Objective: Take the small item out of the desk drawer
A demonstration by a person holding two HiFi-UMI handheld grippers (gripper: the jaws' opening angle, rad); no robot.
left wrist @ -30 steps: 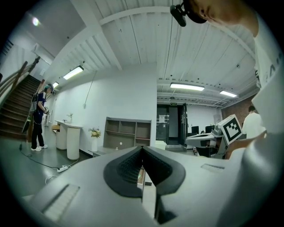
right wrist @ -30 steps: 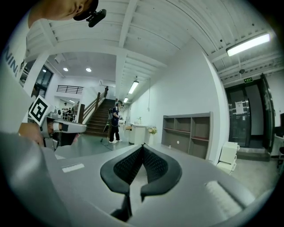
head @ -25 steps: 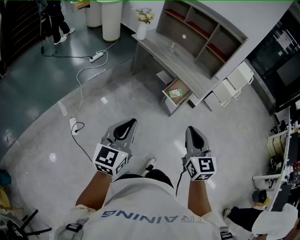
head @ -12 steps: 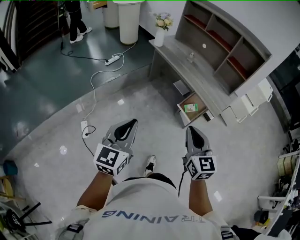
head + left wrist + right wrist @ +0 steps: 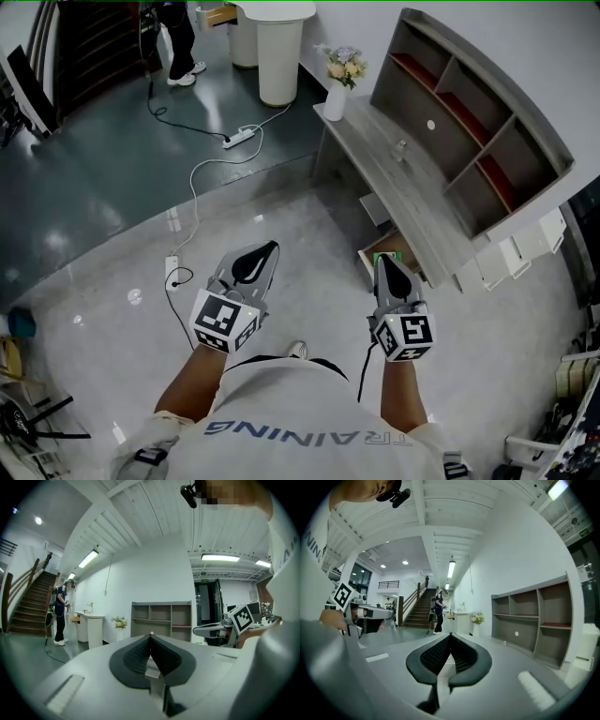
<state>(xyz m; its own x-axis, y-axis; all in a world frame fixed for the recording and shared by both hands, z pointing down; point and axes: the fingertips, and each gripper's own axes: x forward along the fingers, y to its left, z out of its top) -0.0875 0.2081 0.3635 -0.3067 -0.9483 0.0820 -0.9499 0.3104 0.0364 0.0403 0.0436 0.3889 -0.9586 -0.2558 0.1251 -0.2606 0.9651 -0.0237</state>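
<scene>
The right claw [image 5: 383, 260] is closed, its pads meeting at the tip with nothing between them. The left claw [image 5: 268, 247] is closed the same way and also empty. Both point level and away from the person, held side by side above the pale floor [image 5: 281, 216], well apart from each other.

Just past the right claw's tip lies the open drawer [image 5: 366, 258] under the near edge of the grey counter [image 5: 412, 202]. That claw covers most of it. A sliver of green, the small item [image 5: 388, 253], shows inside the drawer; neither claw touches it.

A shelf unit [image 5: 469, 122] with open compartments stands along the counter's far side. A white vase of flowers [image 5: 339, 86] sits at the counter's left end. Farther left, a white pedestal [image 5: 281, 52] stands on the dark floor, with a power strip [image 5: 239, 138] and its cable trailing nearer. A person [image 5: 183, 37] stands at the far left.
</scene>
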